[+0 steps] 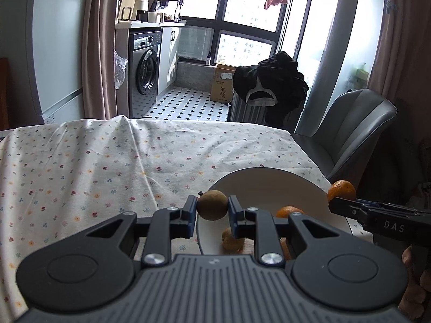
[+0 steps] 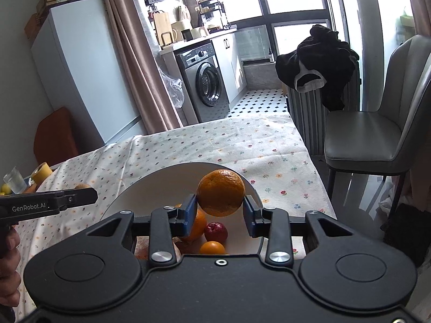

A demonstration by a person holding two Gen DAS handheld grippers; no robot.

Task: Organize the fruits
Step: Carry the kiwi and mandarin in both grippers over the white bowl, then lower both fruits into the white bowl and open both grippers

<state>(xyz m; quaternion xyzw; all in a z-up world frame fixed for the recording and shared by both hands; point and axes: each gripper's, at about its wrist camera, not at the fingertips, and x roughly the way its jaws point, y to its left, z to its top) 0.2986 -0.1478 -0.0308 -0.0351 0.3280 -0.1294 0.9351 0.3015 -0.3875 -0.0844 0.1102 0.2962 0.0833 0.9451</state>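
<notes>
A: Your left gripper (image 1: 212,210)?
B: Clamped on a brown fruit (image 1: 212,205), above the white plate's (image 1: 258,180) near-left rim.
A: Right?
B: Your right gripper (image 2: 221,212) pinches an orange (image 2: 221,192) over that plate.

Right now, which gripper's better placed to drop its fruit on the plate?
Right. The right gripper holds its orange over the white plate. The left gripper holds the brown fruit at the plate's near-left rim, partly over the tablecloth.
</notes>
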